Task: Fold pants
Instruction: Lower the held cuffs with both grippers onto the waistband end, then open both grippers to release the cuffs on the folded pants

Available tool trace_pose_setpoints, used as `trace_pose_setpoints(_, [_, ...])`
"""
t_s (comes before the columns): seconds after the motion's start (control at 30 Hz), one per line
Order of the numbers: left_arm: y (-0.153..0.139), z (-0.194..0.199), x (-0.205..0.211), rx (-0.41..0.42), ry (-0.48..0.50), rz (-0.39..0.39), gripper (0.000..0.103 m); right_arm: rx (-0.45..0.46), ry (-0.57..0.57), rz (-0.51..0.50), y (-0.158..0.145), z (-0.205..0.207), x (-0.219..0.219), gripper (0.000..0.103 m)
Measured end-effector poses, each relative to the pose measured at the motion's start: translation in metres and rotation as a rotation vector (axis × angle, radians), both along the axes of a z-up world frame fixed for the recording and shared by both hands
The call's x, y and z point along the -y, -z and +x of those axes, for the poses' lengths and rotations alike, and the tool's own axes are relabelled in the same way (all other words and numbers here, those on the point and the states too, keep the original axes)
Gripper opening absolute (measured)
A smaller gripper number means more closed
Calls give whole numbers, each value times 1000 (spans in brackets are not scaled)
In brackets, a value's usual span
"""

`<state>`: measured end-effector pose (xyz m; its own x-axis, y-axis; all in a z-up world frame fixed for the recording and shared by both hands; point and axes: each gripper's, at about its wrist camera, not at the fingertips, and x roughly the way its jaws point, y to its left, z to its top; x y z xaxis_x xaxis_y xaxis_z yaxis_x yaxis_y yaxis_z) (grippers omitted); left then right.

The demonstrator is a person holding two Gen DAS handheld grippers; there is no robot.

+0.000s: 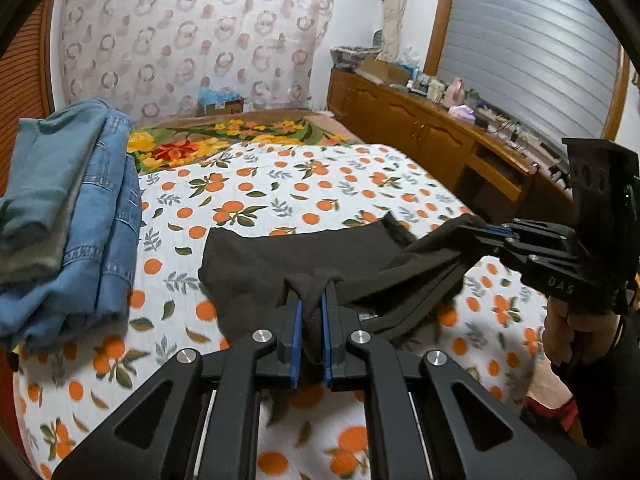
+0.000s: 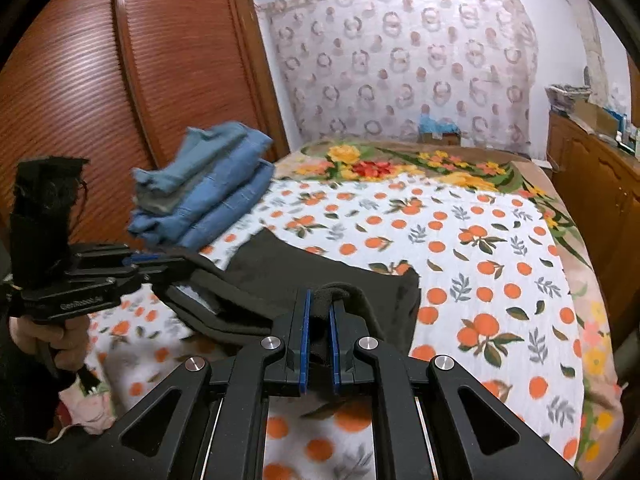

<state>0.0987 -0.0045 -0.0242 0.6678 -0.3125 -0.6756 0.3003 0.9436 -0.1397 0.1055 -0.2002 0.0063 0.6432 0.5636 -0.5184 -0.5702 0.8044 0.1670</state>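
Dark brown pants [image 1: 280, 256] lie partly on the orange-print bedspread [image 1: 260, 188], their near edge lifted off it. My left gripper [image 1: 313, 296] is shut on a bunched fold of that edge. My right gripper [image 1: 474, 226] comes in from the right and is shut on the other end of the same edge, the cloth stretched between the two. In the right wrist view my right gripper [image 2: 320, 300] pinches the dark pants [image 2: 304, 268], and my left gripper [image 2: 176, 260] holds them at the left, carried by a person's hand [image 2: 60, 336].
A stack of folded blue jeans [image 1: 68, 220] sits at the bed's left side. A floral blanket [image 1: 224, 136] covers the far end. A wooden cabinet [image 1: 420, 132] with clutter on top runs along the right. A slatted wooden wardrobe [image 2: 80, 80] stands at the left.
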Motion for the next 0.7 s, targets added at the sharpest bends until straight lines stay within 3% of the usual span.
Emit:
trace_pose_setpoints(0.33, [11, 24, 2, -33, -21, 16, 11, -75, 36, -12, 21, 44, -17, 8])
trace_pose_setpoints(0.4, [10, 24, 2, -33, -27, 23, 17, -76, 41, -17, 22, 47, -17, 8])
trace_pose_setpoints(0.57, [7, 17, -1, 4, -35, 25, 45, -76, 43, -13, 24, 45, -15, 8])
trace_pose_setpoints(0.7, [3, 12, -5, 22, -31, 23, 52, -73, 44, -19, 23, 47, -17, 12])
